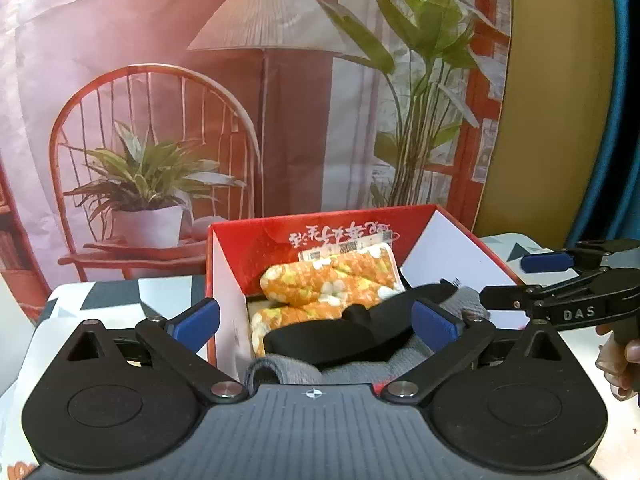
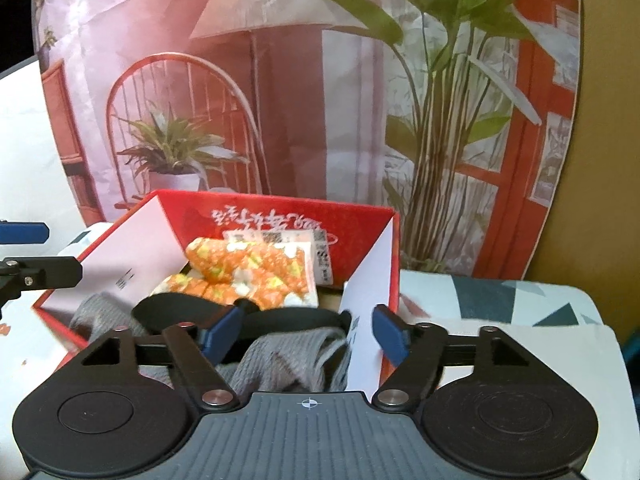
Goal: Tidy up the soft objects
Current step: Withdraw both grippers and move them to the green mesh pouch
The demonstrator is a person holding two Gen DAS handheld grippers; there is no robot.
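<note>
A red cardboard box [image 1: 256,248] [image 2: 280,216] stands open on the table. Inside lie an orange floral cloth [image 1: 332,276] [image 2: 248,272], a black eye mask [image 1: 332,336] [image 2: 288,318] and a grey knitted item [image 1: 356,368] [image 2: 288,360]. My left gripper [image 1: 316,324] is open, its jaws wide apart over the box's near edge, holding nothing. My right gripper [image 2: 306,336] is open, its jaws either side of the box's right wall, above the grey knit. The right gripper also shows in the left wrist view [image 1: 560,280] at the right.
The table wears a white cloth with grey and teal triangles [image 2: 500,296]. A printed backdrop with a chair, lamp and plants [image 1: 240,100] hangs right behind the box. A yellow wall [image 1: 560,100] is at the right.
</note>
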